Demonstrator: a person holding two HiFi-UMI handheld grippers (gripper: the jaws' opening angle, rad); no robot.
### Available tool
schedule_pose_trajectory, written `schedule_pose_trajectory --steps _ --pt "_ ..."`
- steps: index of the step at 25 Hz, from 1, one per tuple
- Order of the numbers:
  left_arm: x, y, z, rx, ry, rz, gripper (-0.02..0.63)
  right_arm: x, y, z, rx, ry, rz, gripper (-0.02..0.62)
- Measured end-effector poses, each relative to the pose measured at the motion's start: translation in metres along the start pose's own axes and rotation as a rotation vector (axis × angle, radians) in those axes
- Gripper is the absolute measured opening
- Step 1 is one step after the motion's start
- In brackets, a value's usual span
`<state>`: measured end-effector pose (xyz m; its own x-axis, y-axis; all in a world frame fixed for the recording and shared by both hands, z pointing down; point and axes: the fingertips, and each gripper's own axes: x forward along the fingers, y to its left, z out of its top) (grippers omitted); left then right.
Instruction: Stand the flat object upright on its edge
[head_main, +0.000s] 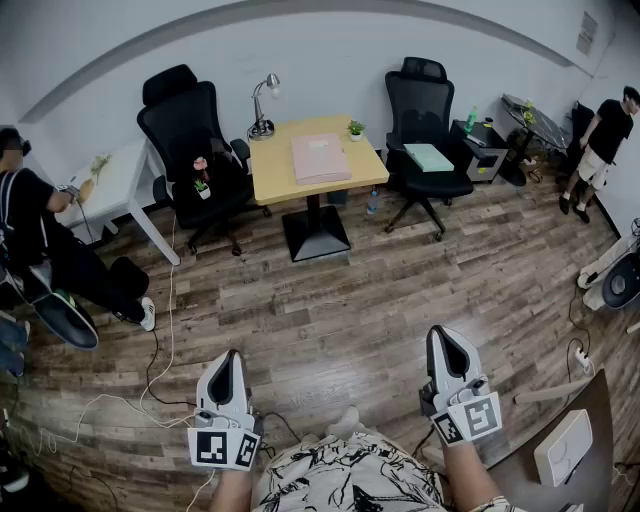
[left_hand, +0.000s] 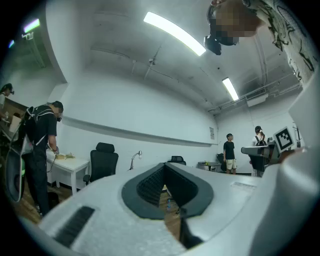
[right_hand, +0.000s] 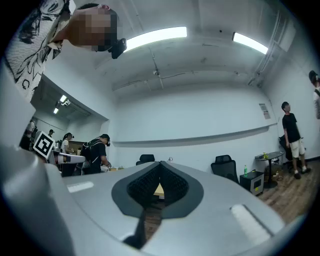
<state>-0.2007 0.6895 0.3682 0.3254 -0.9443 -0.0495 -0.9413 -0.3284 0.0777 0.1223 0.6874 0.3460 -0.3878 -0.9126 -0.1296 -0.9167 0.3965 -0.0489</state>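
A flat pink object (head_main: 320, 157) lies face down on the wooden table (head_main: 272, 172) across the room, far from me. My left gripper (head_main: 232, 357) and right gripper (head_main: 441, 335) are low, close to my body, and point toward the table over the wood floor. Both are shut with nothing in them. In the left gripper view the left gripper (left_hand: 165, 169) shows closed tips, with the room beyond. The right gripper (right_hand: 160, 166) looks the same in its own view, and a sliver of the table shows through the notch.
On the table stand a desk lamp (head_main: 263, 103) and a small plant (head_main: 355, 128). Black office chairs (head_main: 192, 135) (head_main: 425, 115) flank it. A white table (head_main: 118, 182) and a person (head_main: 32, 235) are at the left, another person (head_main: 602, 140) at the far right. Cables (head_main: 160, 352) trail over the floor.
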Motion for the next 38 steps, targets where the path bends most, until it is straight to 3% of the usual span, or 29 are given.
schedule_pose_trajectory --steps 10,15,21,24,26,34,38 --pt "0.002 -0.002 0.006 0.0 -0.022 -0.011 -0.002 0.004 0.0 0.005 -0.007 -0.01 0.001 -0.002" --pt "0.001 -0.003 0.005 -0.018 -0.02 -0.022 -0.002 0.002 -0.002 0.011 0.064 -0.067 0.024 0.0" --pt "0.001 -0.008 -0.002 -0.027 0.001 -0.052 0.002 0.007 -0.001 0.001 0.031 -0.021 0.018 0.002" --pt "0.005 -0.009 -0.001 0.004 0.01 -0.054 0.074 0.01 0.002 0.001 0.025 -0.015 0.034 0.014" --pt "0.008 -0.009 -0.004 0.0 0.022 -0.057 0.158 0.012 0.006 0.001 0.026 -0.012 0.054 0.086" --pt "0.012 -0.006 -0.008 0.013 0.034 -0.04 0.34 0.014 0.014 -0.002 0.043 -0.021 0.105 0.326" --pt "0.016 0.0 -0.01 0.03 0.028 0.007 0.479 0.018 0.013 -0.007 0.032 -0.011 0.11 0.468"
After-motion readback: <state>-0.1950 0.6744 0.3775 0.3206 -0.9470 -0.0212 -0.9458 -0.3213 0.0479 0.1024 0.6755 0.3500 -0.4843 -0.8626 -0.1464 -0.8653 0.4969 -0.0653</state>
